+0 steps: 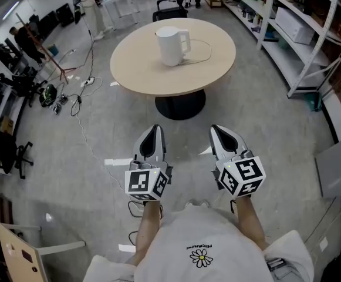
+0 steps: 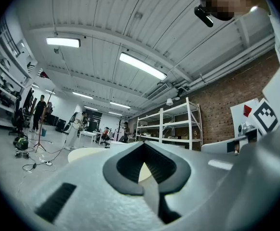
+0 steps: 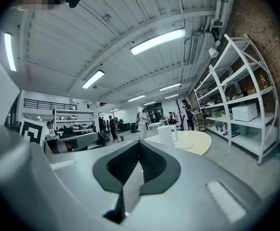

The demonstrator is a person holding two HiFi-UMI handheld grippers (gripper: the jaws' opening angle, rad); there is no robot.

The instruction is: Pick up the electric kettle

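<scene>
2 tools hang well short of the electric kettle (image 1: 172,44) on the round table (image 1: 141,69): left gripper (image 1: 153,131) and right gripper (image 1: 219,131), clenched, empty.

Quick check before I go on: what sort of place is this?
Most likely a lab or workshop-style open office: white metal shelving racks beside a brick wall, cables trailing over a concrete floor, and a round table bearing the white electric kettle.

Bright, even light falls from ceiling tubes (image 2: 142,65) above the left claw (image 2: 144,146), with a soft shadow under the table (image 1: 147,66) ahead. Both gripper views bulge fisheye with black corners, and near surfaces blur.
</scene>
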